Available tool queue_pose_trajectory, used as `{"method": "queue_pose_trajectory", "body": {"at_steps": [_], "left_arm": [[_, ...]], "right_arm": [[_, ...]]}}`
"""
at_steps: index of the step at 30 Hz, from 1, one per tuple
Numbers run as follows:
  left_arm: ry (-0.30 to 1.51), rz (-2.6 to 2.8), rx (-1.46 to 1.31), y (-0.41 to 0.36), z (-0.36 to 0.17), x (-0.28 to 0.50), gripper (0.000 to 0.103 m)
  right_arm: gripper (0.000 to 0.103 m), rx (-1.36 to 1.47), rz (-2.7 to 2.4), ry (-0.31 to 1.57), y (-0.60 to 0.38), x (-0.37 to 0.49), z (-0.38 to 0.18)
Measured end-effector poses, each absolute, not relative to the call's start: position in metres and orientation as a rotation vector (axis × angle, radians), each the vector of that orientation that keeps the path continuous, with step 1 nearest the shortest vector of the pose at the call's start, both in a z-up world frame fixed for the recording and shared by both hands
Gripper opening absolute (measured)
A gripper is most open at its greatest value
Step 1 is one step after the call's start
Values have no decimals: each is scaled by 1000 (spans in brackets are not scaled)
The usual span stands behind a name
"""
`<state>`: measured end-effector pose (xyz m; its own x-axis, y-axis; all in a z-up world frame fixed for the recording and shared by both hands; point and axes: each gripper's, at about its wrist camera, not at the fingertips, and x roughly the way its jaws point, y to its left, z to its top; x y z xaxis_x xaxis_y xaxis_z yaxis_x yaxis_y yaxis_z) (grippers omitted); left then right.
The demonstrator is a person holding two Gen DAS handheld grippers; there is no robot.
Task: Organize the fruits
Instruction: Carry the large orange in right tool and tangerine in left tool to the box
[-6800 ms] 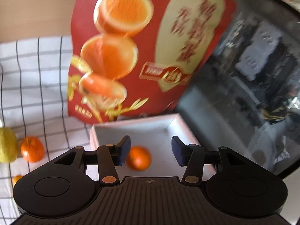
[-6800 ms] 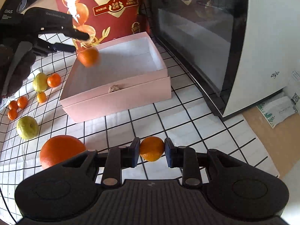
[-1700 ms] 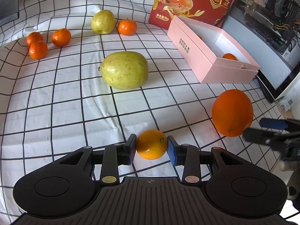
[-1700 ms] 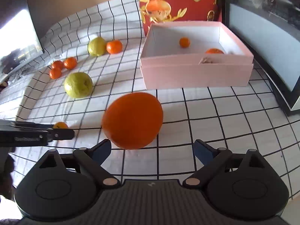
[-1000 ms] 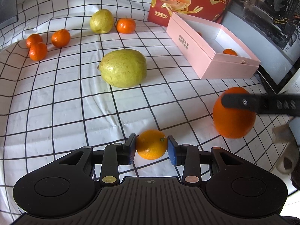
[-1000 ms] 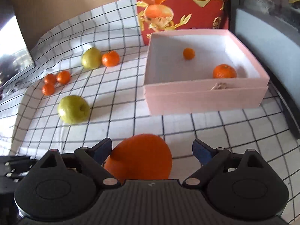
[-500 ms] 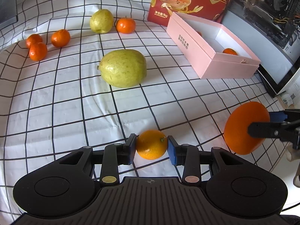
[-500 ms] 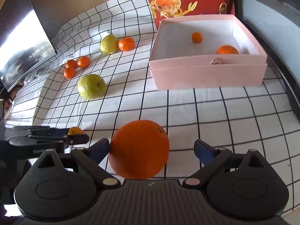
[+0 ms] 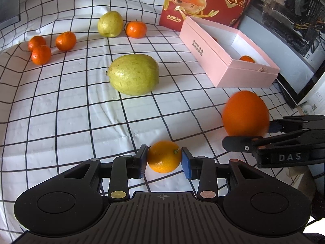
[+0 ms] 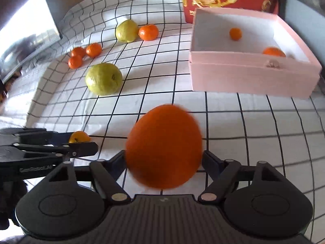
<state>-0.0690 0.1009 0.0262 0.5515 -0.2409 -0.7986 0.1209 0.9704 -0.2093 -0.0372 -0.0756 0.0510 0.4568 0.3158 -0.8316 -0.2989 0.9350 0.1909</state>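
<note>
My left gripper (image 9: 164, 159) is shut on a small yellow-orange fruit (image 9: 164, 156) low over the checked cloth (image 9: 61, 111). That fruit peeks out behind the left gripper's fingers (image 10: 77, 149) in the right wrist view. A large orange (image 10: 164, 146), motion-blurred, fills the space between the fingers of my right gripper (image 10: 164, 159). Its jaws are closing and both pads meet the orange's sides. From the left wrist view the large orange (image 9: 245, 116) sits in the right gripper (image 9: 254, 131) at the right. The pink box (image 10: 254, 77) holds a small mandarin (image 10: 235, 33) and a bigger one (image 10: 273, 51).
On the cloth lie a large green-yellow fruit (image 9: 134, 74), a smaller one (image 9: 110, 23) beside a mandarin (image 9: 136, 29), and three mandarins (image 9: 41, 46) at the far left. A red printed bag (image 9: 203, 2) stands behind the box. A dark-fronted appliance (image 9: 294, 40) borders the right side.
The right gripper's fingers have narrowed onto the large orange, which now sits centred between them. The left gripper has held still with the small fruit.
</note>
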Motion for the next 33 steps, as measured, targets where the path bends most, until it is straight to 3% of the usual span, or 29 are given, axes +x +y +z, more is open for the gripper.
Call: {"method": "queue_pose_trajectory", "body": {"at_steps": [17, 28, 33], "left_arm": [[936, -207, -165, 103, 25, -75, 40], [933, -204, -96, 94, 25, -76, 40], [943, -208, -107, 96, 25, -75, 40]], "right_arm": [[77, 29, 381, 1013, -76, -29, 49], [82, 141, 351, 1025, -81, -16, 48], [77, 89, 359, 1013, -74, -19, 47]]}}
